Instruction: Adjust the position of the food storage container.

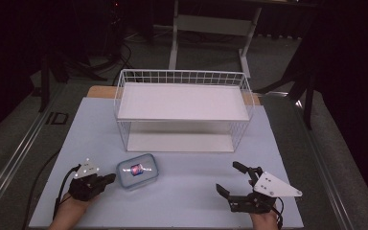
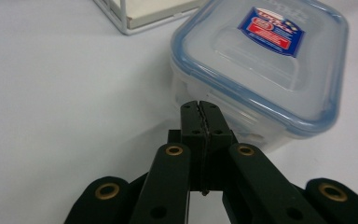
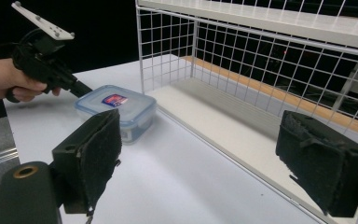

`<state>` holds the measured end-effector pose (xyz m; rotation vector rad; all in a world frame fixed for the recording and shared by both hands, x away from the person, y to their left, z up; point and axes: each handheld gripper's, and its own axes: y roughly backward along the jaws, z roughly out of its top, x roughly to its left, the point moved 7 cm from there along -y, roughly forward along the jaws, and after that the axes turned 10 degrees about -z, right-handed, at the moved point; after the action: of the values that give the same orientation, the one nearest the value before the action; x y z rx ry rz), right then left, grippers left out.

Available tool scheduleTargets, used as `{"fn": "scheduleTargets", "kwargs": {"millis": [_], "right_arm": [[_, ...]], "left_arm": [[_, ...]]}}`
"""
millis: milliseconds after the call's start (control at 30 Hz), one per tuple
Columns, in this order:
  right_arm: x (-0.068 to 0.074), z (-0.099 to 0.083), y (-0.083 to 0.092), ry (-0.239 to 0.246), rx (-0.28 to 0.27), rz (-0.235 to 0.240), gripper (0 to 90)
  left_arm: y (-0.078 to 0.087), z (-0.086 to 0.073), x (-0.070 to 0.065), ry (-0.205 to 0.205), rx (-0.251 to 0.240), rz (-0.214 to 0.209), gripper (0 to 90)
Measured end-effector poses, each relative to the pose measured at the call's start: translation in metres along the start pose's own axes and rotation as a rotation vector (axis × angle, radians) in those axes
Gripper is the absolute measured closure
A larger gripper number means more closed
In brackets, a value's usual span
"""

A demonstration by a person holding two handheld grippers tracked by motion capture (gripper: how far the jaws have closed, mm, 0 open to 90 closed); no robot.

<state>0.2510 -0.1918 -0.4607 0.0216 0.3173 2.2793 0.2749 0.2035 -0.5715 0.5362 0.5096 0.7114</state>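
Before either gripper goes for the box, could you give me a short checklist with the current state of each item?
1. Left gripper open for a grasp: not ok, jaws are shut, tips close to the box.
2. Right gripper open: ok, jaws wide apart, holding nothing.
3. Box lid seated: ok, it sits flat on the box; whether the latches are locked, cannot tell.
4. Box upright on the table: ok.
5. Rack shelves free: ok, both bare.
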Motion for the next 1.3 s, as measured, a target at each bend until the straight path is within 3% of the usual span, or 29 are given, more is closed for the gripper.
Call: {"fn": "scheduleTargets", "kwargs": {"millis": [267,867,1300], "right_arm": [[0.0,-0.002,-0.001,-0.004,0.012,0.007,14.1],[0.0,-0.003,-0.001,-0.007,0.019,0.011,14.2],[0.001,-0.005,-0.003,-0.005,0.028,0.023,14.2]], "left_arm": [[-0.025,0.016,-0.01,-0.039,0.019,-0.038,90.0],[-0.071,0.041,-0.015,-0.056,0.039,-0.024,90.0],[-0.098,0.059,-0.031,-0.077,0.033,-0.053,90.0]]}}
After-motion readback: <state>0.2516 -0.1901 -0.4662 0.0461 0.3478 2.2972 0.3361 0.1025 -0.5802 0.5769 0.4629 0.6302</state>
